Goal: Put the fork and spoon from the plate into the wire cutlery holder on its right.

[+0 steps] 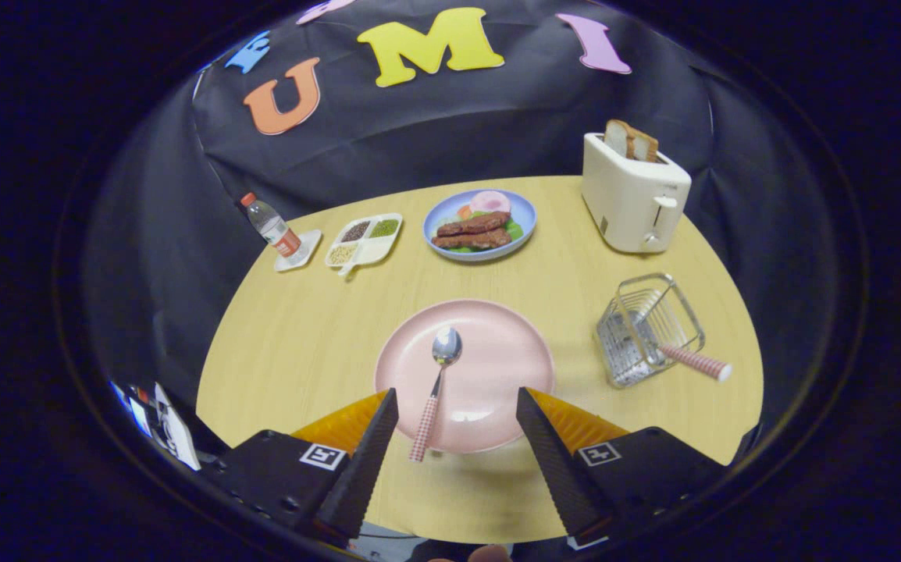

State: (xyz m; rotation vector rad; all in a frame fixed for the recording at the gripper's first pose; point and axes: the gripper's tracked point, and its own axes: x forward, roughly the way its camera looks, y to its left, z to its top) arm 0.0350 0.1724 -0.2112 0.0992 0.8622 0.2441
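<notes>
Lower centre: gripper (457,406) with fingers spread, holding nothing, over pink plate (497,375) bearing spoon (438,382); right of plate, wire cutlery holder (648,329) containing checked-handled fork (694,361).

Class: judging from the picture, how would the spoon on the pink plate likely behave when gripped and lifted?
The spoon looks rigid and probably light. Its shiny bowl may be slippery, and its slim handle could pivot. It lies between the open hand-held gripper fingers, untouched.
</notes>
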